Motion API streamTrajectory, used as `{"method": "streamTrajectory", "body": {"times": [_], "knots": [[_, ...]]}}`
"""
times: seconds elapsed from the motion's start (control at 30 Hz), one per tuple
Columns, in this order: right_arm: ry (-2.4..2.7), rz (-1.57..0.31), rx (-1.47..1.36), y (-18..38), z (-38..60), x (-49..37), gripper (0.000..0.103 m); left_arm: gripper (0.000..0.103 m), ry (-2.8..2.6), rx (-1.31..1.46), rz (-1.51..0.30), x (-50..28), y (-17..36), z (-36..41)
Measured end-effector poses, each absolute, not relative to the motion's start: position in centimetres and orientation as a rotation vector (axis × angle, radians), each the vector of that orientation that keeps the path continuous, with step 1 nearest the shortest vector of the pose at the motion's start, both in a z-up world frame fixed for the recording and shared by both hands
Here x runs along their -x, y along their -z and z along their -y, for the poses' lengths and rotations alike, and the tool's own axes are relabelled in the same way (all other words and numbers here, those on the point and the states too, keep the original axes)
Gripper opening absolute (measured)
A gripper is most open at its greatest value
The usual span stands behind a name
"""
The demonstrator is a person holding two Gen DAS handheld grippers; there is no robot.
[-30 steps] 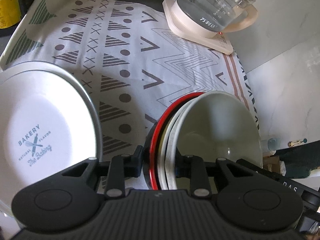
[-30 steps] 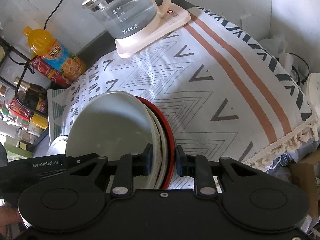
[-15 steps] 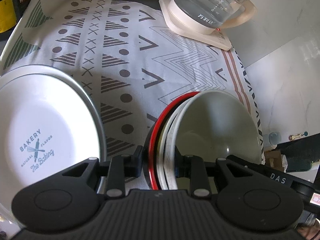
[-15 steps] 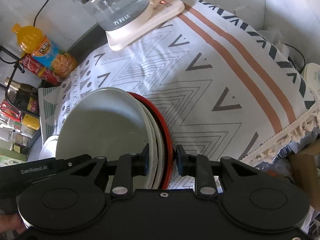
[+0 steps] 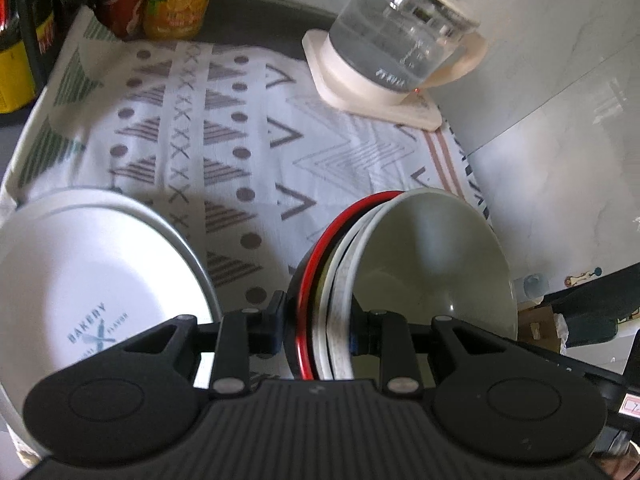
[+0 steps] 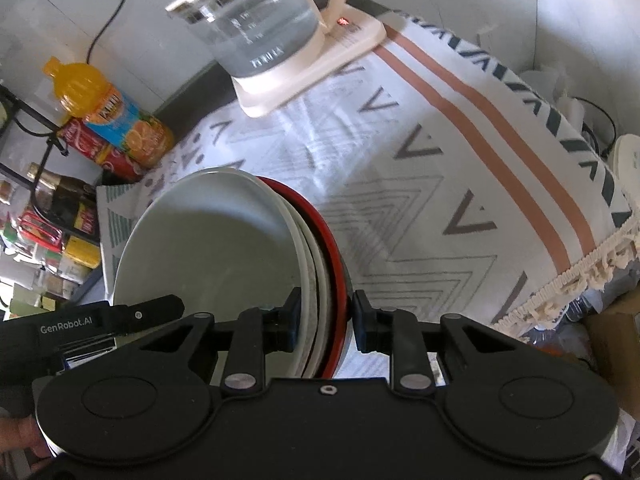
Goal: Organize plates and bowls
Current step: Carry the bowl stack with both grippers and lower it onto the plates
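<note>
Left wrist view: left gripper [image 5: 318,330] pinches the near rim of a nested bowl stack [image 5: 424,264], one pad on the black-red outer bowl, the other inside the pale top bowl. Right wrist view: right gripper [image 6: 326,322] clamps the opposite rim of the same stack the same way. Stack is held between both grippers above the patterned tablecloth [image 5: 240,152], looks lifted, contact with cloth not visible. Bakery plate [image 5: 92,288] lies just left of the stack on the cloth. Glass kettle [image 6: 260,28] on its base at the far edge, drink bottles [image 6: 116,120] at the far left corner. Step, I'd judge: carrying the stack to its spot. Next move needs both grippers travelling level together, likely onto or beside the plate, releasing only once seated.
</note>
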State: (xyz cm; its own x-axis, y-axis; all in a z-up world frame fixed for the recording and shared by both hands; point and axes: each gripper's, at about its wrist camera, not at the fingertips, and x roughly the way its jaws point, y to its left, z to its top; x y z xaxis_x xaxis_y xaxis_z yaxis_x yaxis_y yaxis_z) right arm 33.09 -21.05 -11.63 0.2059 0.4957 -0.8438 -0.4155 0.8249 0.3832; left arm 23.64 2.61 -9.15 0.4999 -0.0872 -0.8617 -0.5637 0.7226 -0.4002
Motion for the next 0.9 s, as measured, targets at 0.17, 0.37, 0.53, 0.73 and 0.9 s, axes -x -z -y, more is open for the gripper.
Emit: {"method": "streamTrajectory", "body": {"times": [0.17,0.37,0.53,0.73,0.9], "knots": [[-0.651,-1.177,-0.082,10.1,19.6,-32.3,0.024,0.026,-0.321,0.728,-1.004,-22.6,7.7,-4.1],[-0.676,-1.158,-0.081,9.0,17.5,-30.6,0.024,0.026,-0.335,0.726,-0.983,-20.5,6.4,-6.3],[-0.699,-1.146,-0.074,8.3,15.2,-28.9,0.024,0.026,-0.349,0.731,-0.971,-18.2,5.6,-8.5],[-0.724,-1.145,-0.056,8.1,12.3,-26.8,0.024,0.026,-0.371,0.743,-0.967,-15.4,5.6,-11.1],[-0.733,-1.155,-0.04,8.3,10.3,-25.0,0.024,0.026,-0.383,0.755,-0.978,-13.3,6.2,-13.0]]}}
